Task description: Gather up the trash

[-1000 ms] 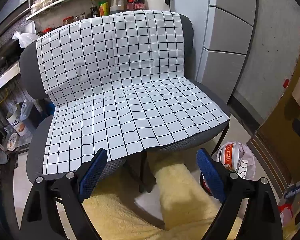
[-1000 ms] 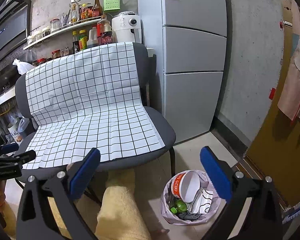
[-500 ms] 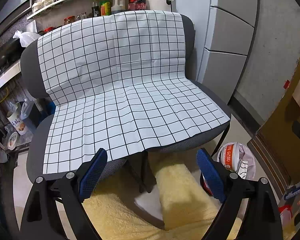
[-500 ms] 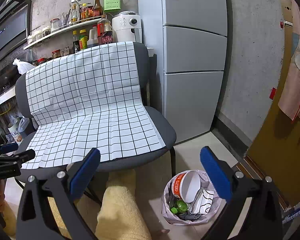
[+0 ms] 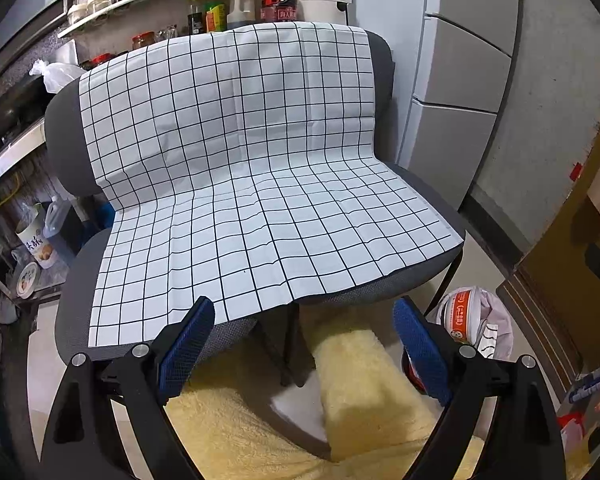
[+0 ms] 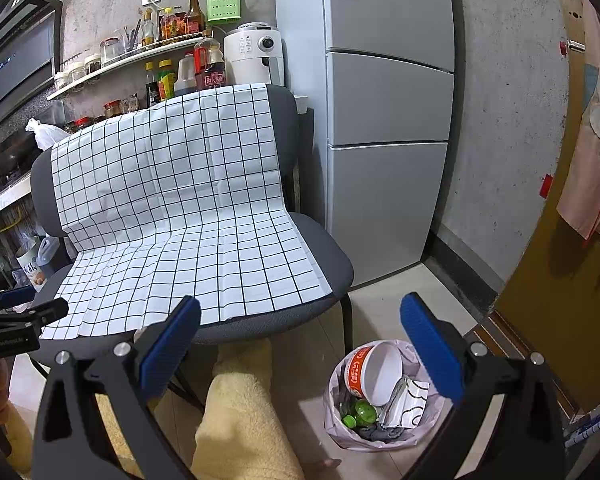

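Judging by the layout, nearly finished, possibly finished. Nothing loose on the checked cloth (image 5: pixel 236 184) over the grey chair (image 5: pixel 384 60), seat and back both bare of litter. No stray rubbish visible on the pale floor (image 6: pixel 384 304) around the chair legs either. Farther right, on the floor just beside the chair's front leg, the trash bag (image 6: pixel 342 432): open-mouthed and already loaded with an instant-noodle bowl (image 6: pixel 374 372) lying tilted on top, a green bottle (image 6: pixel 360 414) below it, a white patterned wrapper (image 6: pixel 410 398) and some dark crumpled scraps. Seen also from the left wrist view, where the trash bag (image 5: pixel 500 320) peeks out past the right-hand finger, noodle bowl (image 5: pixel 462 316) inside it. What remains, at a guess: perhaps only closing or lifting the bag, unless more litter lies out of frame.

Left tongs (image 5: pixel 304 348) spread wide and empty, held low in front of the seat edge, pointing across the seat toward the backrest, above the yellow fleece trousers (image 5: pixel 356 392). Right tongs (image 6: pixel 300 352) likewise wide apart and holding nothing, level with the seat front, aimed between chair and fridge (image 6: pixel 384 128), the bag below and to the right of their gap.
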Motion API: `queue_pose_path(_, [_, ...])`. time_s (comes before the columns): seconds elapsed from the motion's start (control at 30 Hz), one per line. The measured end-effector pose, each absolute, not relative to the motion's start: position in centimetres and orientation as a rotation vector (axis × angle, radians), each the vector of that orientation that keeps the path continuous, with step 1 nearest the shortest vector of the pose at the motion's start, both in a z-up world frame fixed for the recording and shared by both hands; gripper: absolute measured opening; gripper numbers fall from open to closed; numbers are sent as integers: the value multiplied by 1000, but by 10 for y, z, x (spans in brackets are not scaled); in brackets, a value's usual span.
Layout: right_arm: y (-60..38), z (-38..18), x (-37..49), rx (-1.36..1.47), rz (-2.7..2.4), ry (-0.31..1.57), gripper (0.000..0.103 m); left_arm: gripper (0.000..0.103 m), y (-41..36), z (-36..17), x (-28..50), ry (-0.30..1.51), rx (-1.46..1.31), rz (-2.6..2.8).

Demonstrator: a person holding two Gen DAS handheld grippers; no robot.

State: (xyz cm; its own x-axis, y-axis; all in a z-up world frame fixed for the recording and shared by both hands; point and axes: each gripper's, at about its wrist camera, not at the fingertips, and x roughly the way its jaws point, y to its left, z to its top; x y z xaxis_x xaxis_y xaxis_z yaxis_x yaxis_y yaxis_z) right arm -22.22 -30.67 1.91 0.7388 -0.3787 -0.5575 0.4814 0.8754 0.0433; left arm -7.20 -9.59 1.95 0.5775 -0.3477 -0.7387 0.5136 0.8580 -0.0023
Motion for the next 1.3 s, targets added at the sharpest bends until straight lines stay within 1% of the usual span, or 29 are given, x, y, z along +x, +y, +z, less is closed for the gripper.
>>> queue_pose_path(0.87, [-311,17,-221,194,-486,575,98,90,-98,19,-74,815,222,-495])
queue_pose_path(1.3, [-323,4,-210,212,-505,607,98,90,-93,23,-69,764,179,-505])
